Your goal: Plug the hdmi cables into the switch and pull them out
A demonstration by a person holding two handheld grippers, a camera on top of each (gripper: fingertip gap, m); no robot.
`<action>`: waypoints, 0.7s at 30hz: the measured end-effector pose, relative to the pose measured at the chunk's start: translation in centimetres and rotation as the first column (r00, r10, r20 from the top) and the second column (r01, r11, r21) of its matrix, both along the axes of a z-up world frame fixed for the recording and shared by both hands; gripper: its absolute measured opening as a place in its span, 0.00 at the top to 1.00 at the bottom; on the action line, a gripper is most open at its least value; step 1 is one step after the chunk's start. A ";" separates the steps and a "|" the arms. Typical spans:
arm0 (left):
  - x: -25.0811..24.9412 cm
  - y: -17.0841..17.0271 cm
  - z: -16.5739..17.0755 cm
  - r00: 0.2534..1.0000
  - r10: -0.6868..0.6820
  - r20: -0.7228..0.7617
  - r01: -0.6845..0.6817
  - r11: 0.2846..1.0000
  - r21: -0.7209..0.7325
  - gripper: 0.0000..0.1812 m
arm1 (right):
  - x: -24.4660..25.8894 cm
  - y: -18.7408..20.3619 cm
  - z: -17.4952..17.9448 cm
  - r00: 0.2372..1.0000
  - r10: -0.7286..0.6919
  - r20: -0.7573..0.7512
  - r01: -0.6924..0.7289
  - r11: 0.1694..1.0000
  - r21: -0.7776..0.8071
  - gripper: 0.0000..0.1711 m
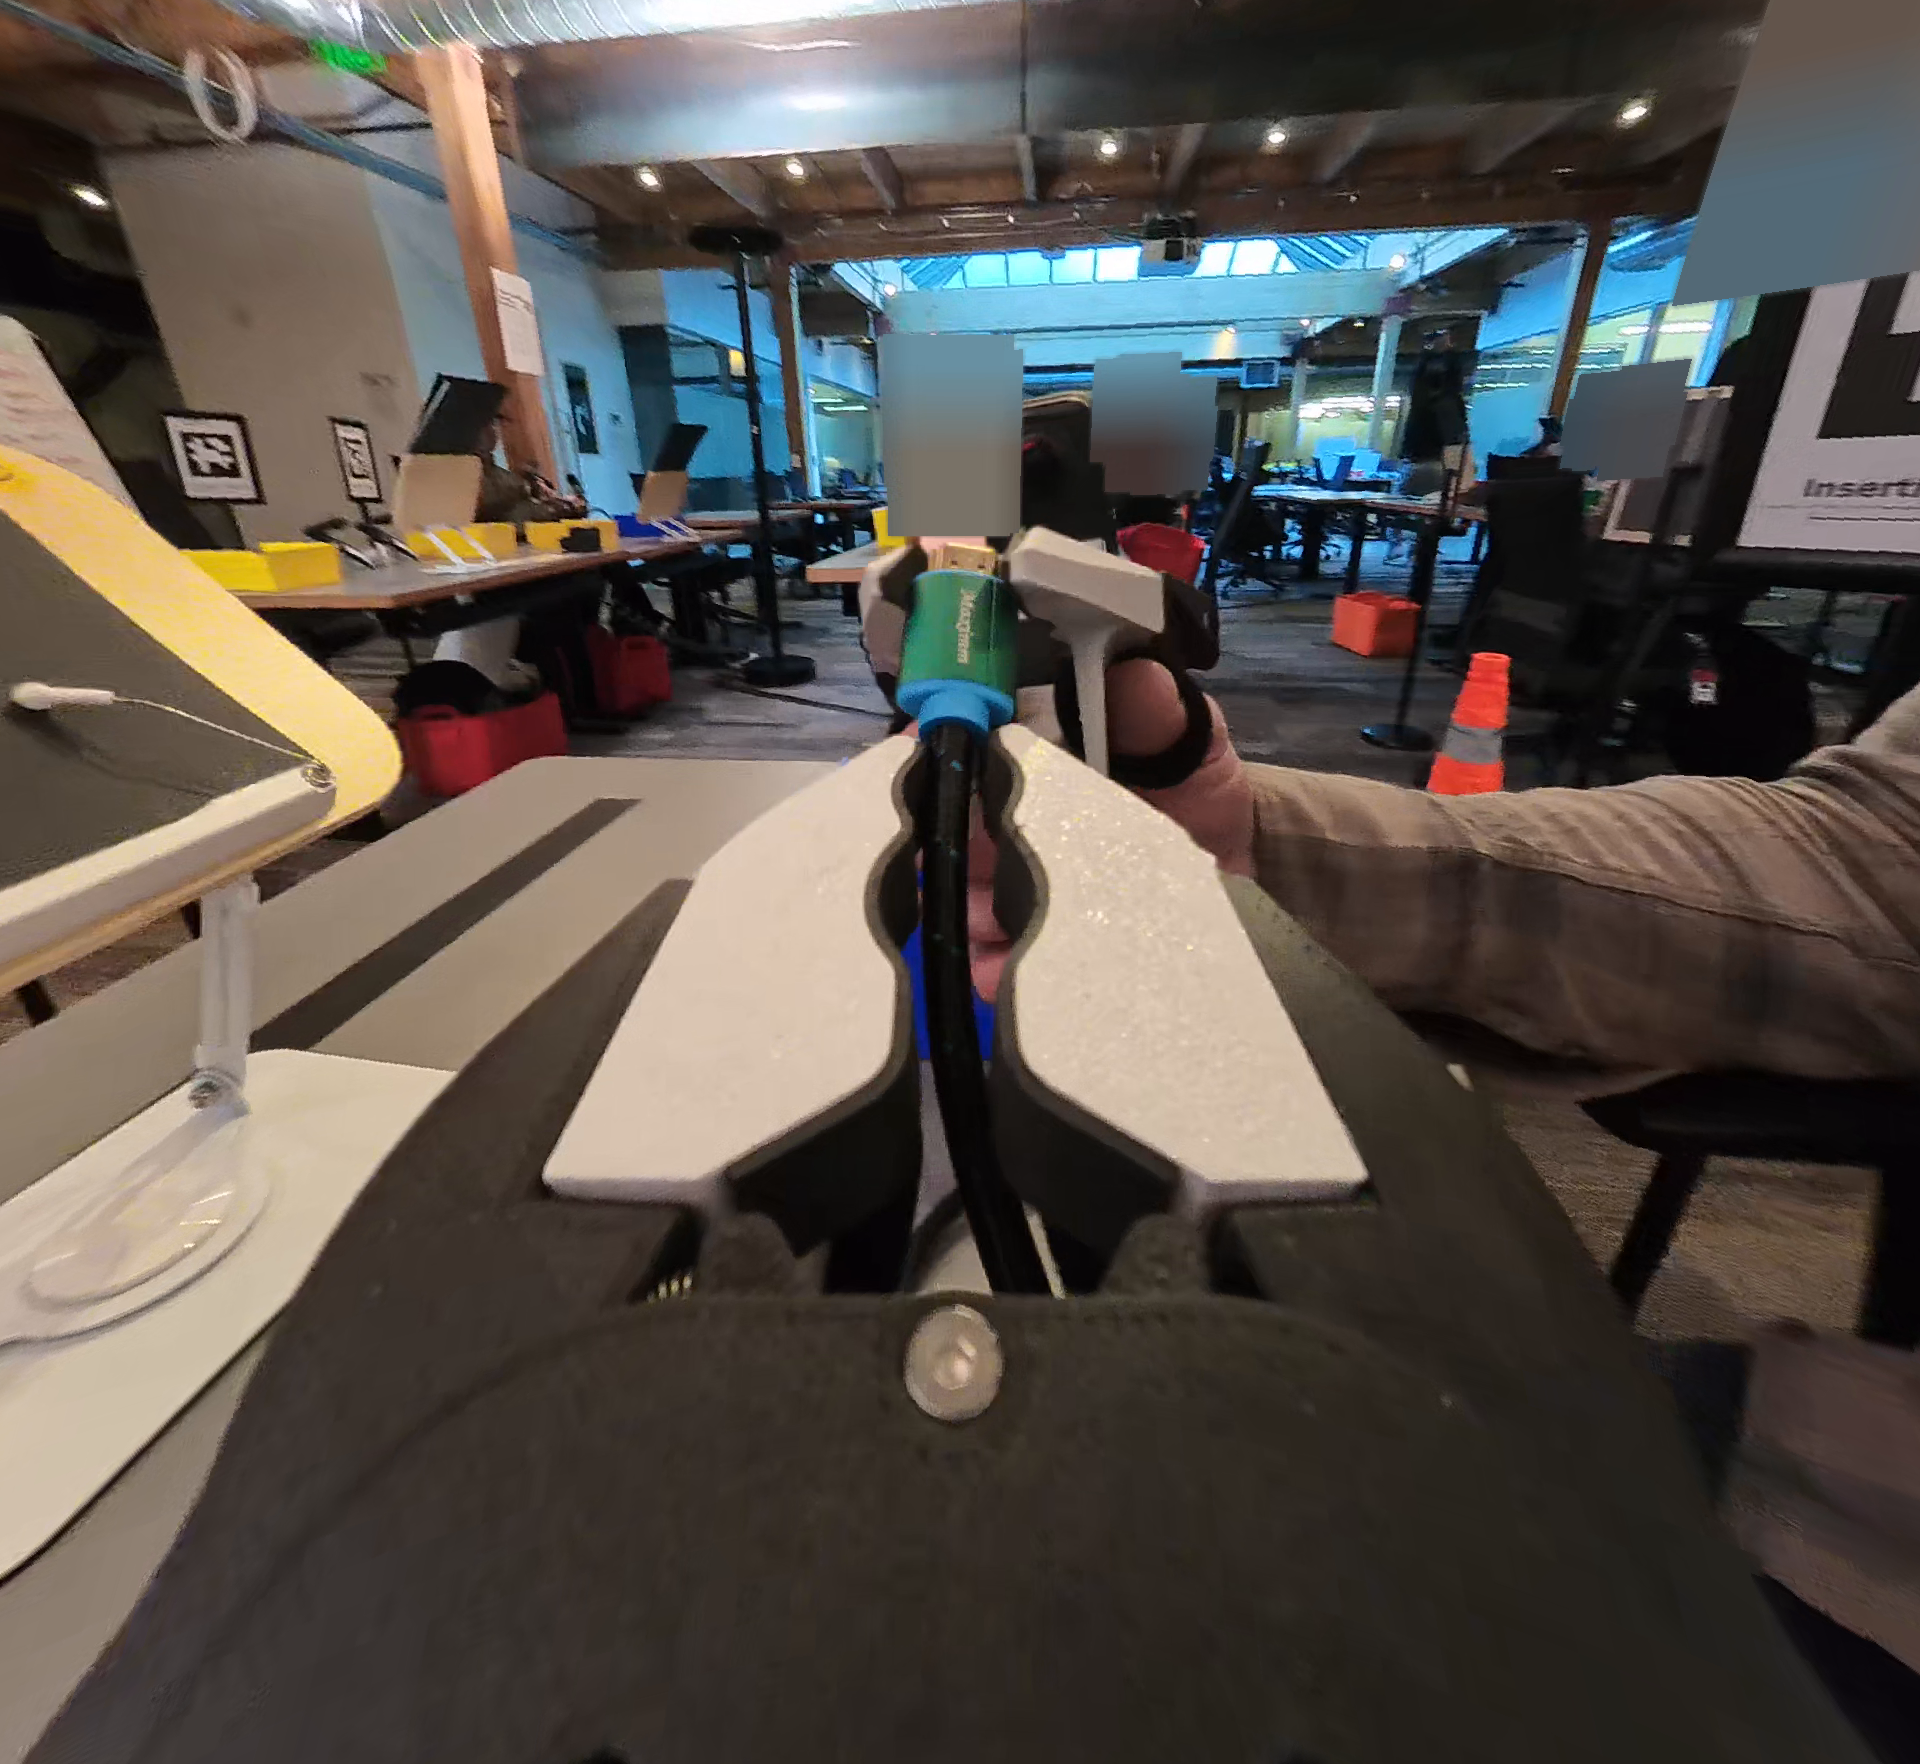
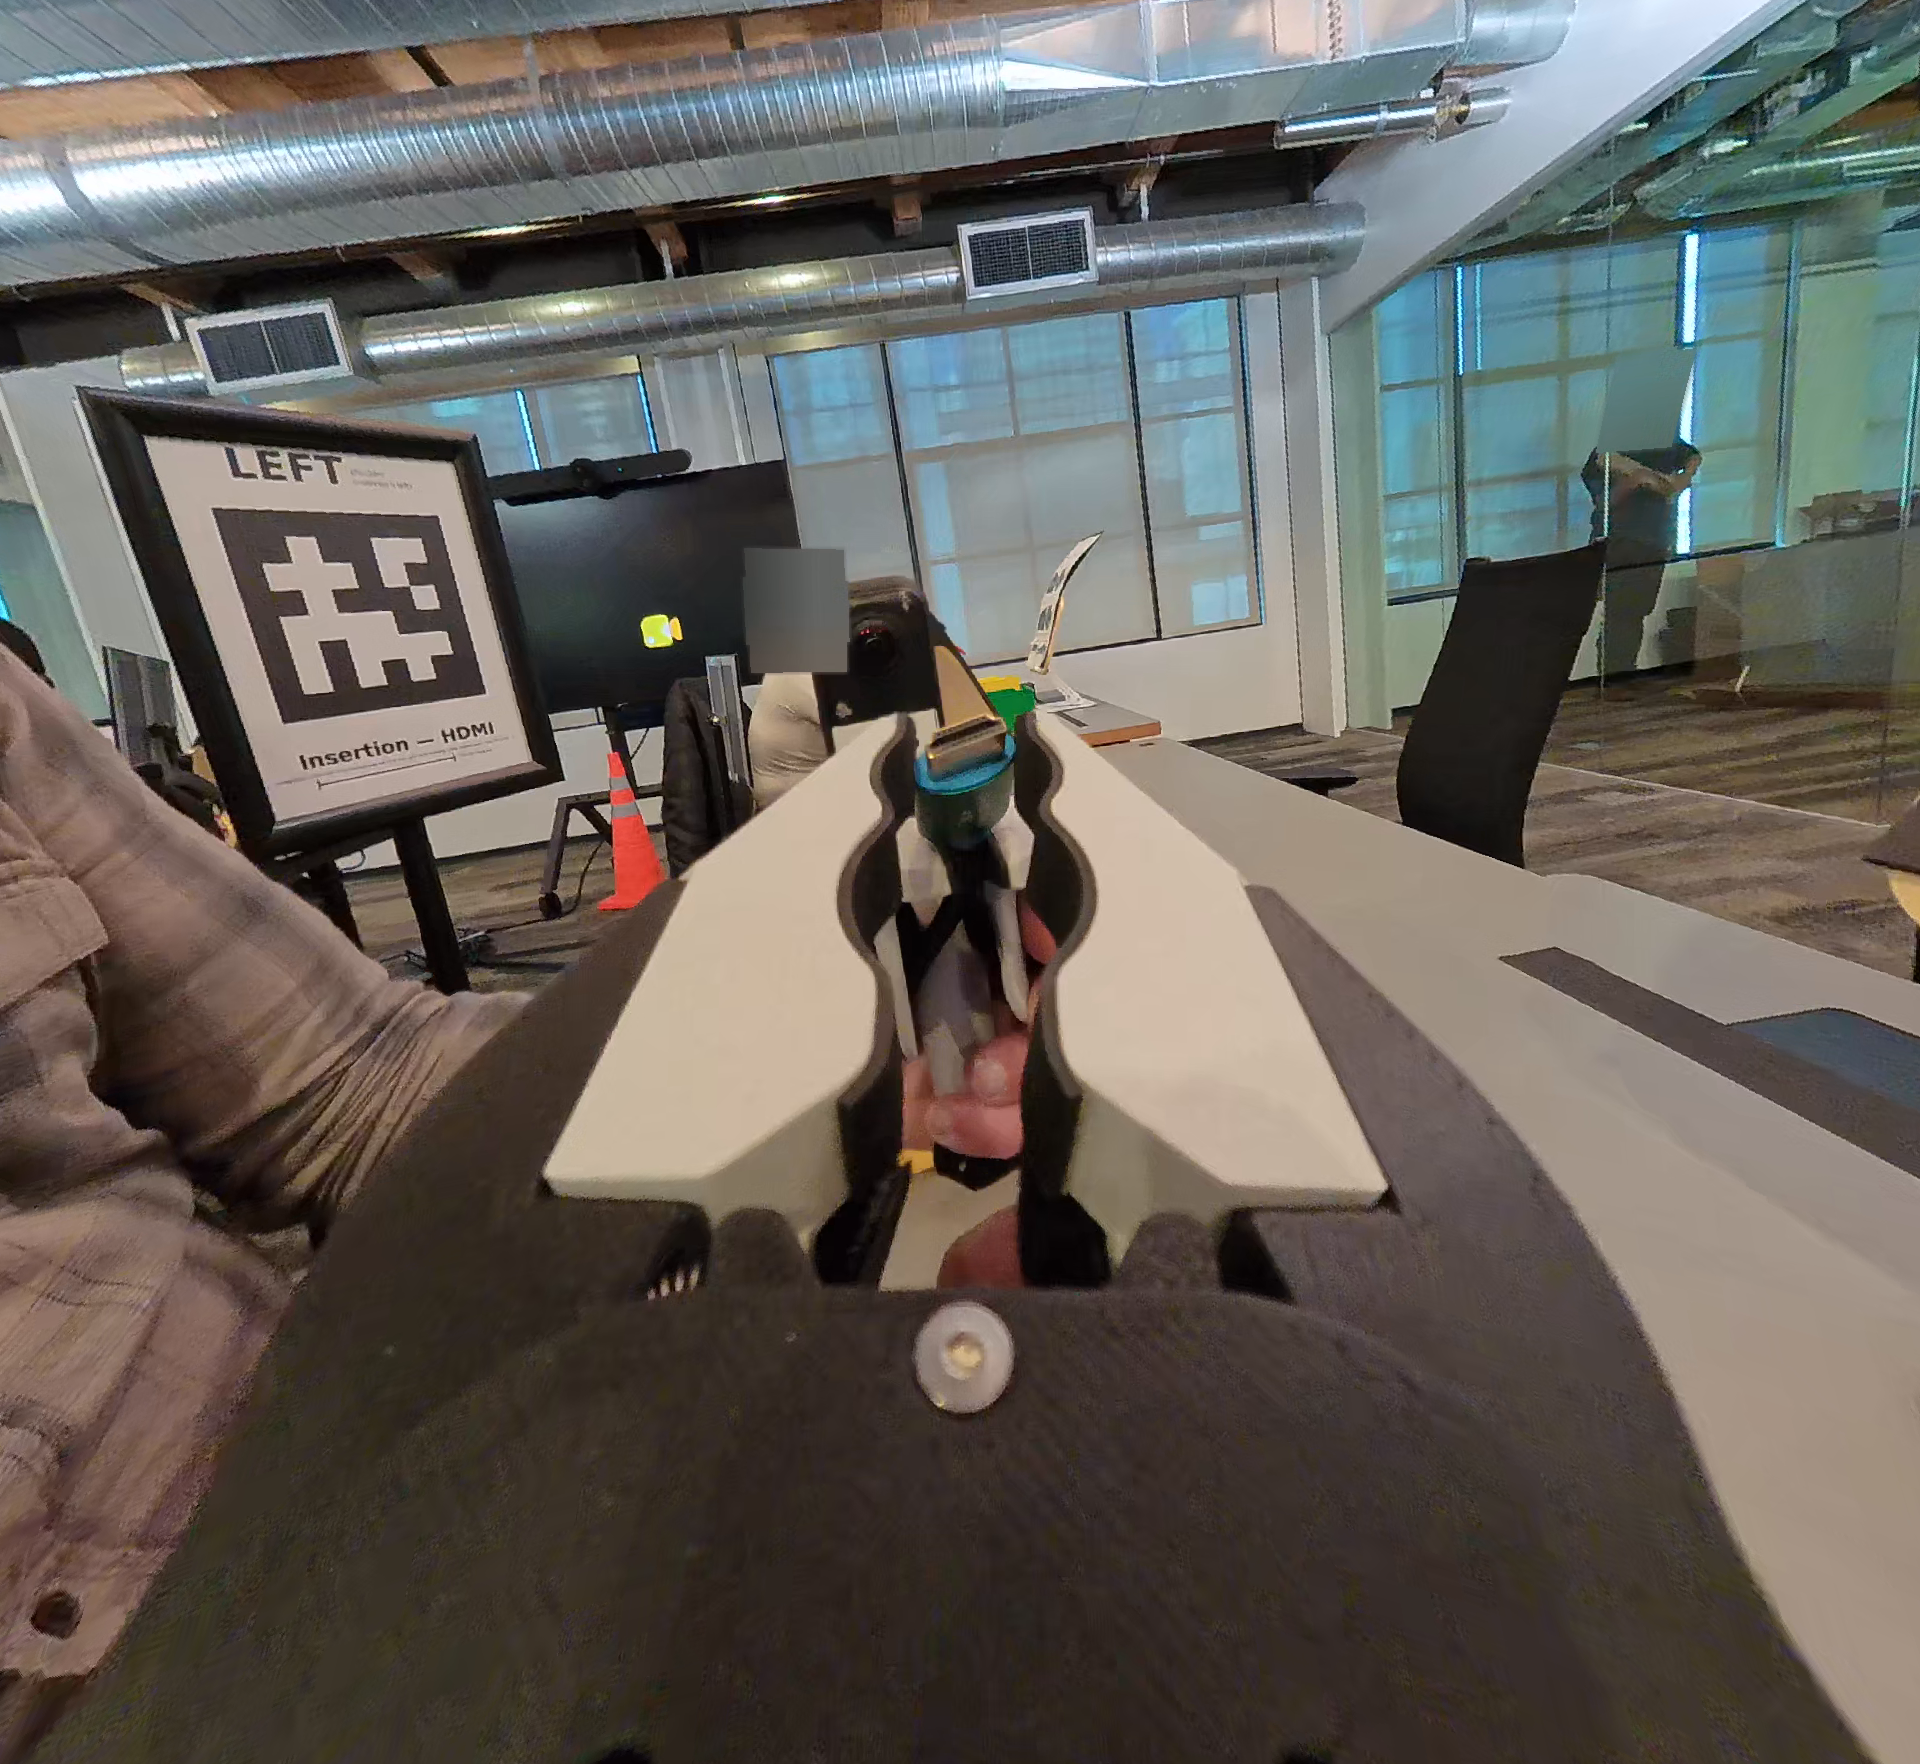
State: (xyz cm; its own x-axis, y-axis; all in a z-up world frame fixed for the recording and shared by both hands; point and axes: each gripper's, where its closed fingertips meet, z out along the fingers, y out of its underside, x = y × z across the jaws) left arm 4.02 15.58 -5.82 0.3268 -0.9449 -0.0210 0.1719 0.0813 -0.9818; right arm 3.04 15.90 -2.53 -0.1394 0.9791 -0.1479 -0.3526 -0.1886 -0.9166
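While the left wrist view is taking in a grey worktop (image 1: 520,841) in the lower left of the frame, the left tool (image 1: 956,758) is filling the middle, its two white fingers pressing together on a black cable (image 1: 951,935). The cable is running up between them and ending in a green and blue plug (image 1: 951,644), which is sticking out just past the fingertips with its gold end pointing away. The right tool (image 1: 961,551) is facing it from beyond, one finger sitting on each side of the gold end. To the right, a hand (image 1: 1174,758) is gripping that tool, a checked sleeve (image 1: 1558,883) is stretching to the frame edge, and an orange cone (image 1: 1470,727) is standing on the floor behind.

In the right wrist view the sleeve (image 2: 156,987) is lying at the left edge, with a framed sign (image 2: 332,613) standing above it and the cone (image 2: 629,841) beside it. At centre, the plug (image 2: 966,784) is sitting between the fingertips of the right tool (image 2: 964,748), which are flanking it closely; whether they are squeezing it I cannot tell. The worktop (image 2: 1558,987) is running along the right side, and a black chair (image 2: 1486,696) is standing beyond it.
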 end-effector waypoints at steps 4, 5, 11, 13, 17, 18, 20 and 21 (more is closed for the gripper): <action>0.1 0.0 0.3 0.999 0.043 0.007 -0.044 0.999 0.024 0.96 | 0.1 0.0 0.3 0.999 0.021 -0.030 -0.021 0.999 -0.025 0.90; 0.1 0.0 0.4 0.999 0.039 0.020 -0.040 0.999 0.021 0.96 | 0.1 -0.1 0.4 0.999 0.027 -0.040 -0.028 0.999 -0.032 0.90; 0.1 0.0 0.7 0.993 0.027 0.117 -0.027 1.000 -0.003 0.90 | 0.2 -0.1 0.7 0.997 0.040 -0.070 -0.044 0.997 -0.057 0.91; 0.2 0.1 0.8 0.991 0.028 0.127 -0.027 1.000 -0.006 0.89 | 0.4 -0.1 0.7 0.996 0.043 -0.073 -0.048 0.997 -0.059 0.91; 0.3 -0.1 1.8 0.985 0.021 0.172 -0.024 1.000 0.013 0.88 | 0.3 0.1 0.2 0.997 0.043 -0.070 -0.048 0.996 -0.070 0.91; 0.4 0.1 1.7 0.987 0.044 0.155 -0.048 0.999 0.019 0.89 | 0.3 0.1 0.3 0.996 0.043 -0.079 -0.049 0.996 -0.075 0.91; 0.3 0.2 1.5 0.988 0.047 0.145 -0.050 0.999 0.021 0.89 | 0.2 0.1 0.2 0.996 0.040 -0.076 -0.046 0.996 -0.075 0.91; 0.2 0.3 1.4 0.988 0.048 0.146 -0.051 0.999 0.014 0.88 | 0.2 0.1 0.3 0.996 0.040 -0.080 -0.046 0.996 -0.076 0.91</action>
